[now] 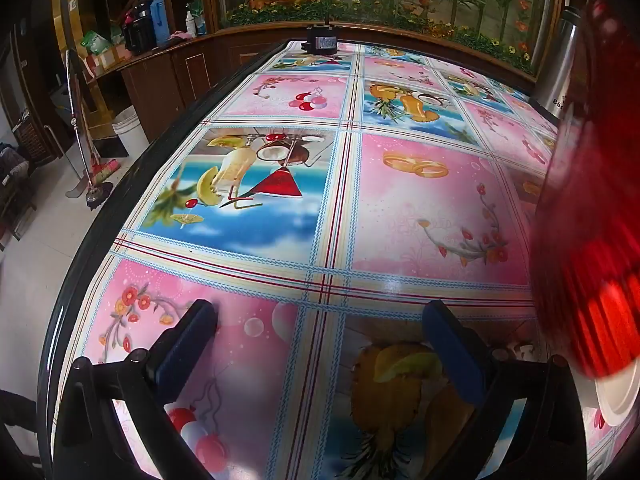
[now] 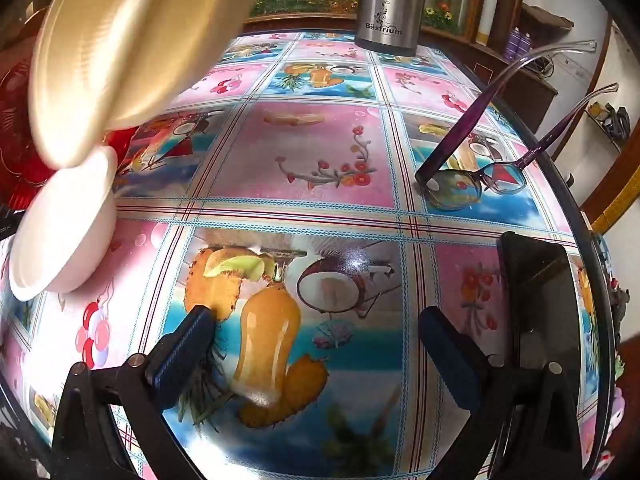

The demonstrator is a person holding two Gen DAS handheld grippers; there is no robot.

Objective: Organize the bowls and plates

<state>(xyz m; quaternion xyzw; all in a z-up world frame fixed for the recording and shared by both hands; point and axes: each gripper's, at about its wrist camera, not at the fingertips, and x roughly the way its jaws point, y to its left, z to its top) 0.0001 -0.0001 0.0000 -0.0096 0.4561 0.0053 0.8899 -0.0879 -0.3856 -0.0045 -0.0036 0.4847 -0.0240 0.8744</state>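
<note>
In the left wrist view my left gripper [image 1: 320, 312] stands open over the bare patterned tablecloth [image 1: 400, 208], with nothing between its fingers. A red ribbed dish [image 1: 592, 220] looms blurred at the right edge, and a white dish rim [image 1: 618, 396] shows beneath it. In the right wrist view my right gripper [image 2: 316, 316] is also open and holds nothing. To its upper left are two cream plates [image 2: 120, 48], tilted and blurred near the lens. A white bowl [image 2: 60, 232] sits below them, and the red ribbed dish [image 2: 20, 140] is behind.
A steel thermos [image 2: 390, 4] stands at the far side. Purple glasses [image 2: 472, 184] lie to the right, and a black phone [image 2: 540, 312] lies beside the right finger. A small black device [image 1: 322, 42] sits at the table's far end. The black table edge [image 1: 100, 208] curves along the left.
</note>
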